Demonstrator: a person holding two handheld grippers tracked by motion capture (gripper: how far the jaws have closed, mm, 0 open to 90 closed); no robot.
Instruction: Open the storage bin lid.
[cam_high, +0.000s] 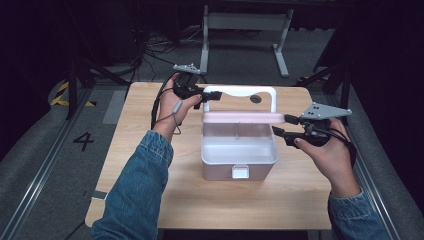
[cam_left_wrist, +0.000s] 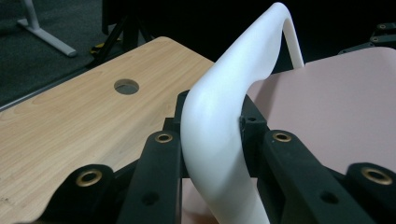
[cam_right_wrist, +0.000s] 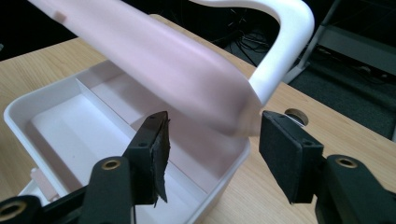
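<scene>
1. Pink box (cam_high: 239, 159) sitting mid-table on the wooden table (cam_high: 150, 190), base open and looking empty, divider visible inside. Lid (cam_high: 240, 118) up and tilted back over the far side.
2. Left gripper (cam_high: 202, 96) clenched on the white handle (cam_high: 240, 92) at its left corner, jaws pinching either side of the plastic. Smooth, curved plastic though, so could easily slide out of the pads if pulled at an angle.
3. Right gripper (cam_high: 286, 126) spread wide, holding nothing, jaws straddling the lid's right edge without clearly touching it. Looks blurry in the right gripper view, so probably mid-swing.
4. Biggest risk: lid dropping shut if the left grip slips, maybe slamming onto the right jaws parked at the rim.
5. Also risky: yanking the handle and dragging or tipping the whole light box, since nothing pins the base down.
6. Closing the right jaws off-centre could twist the lid at the hinge.
</scene>
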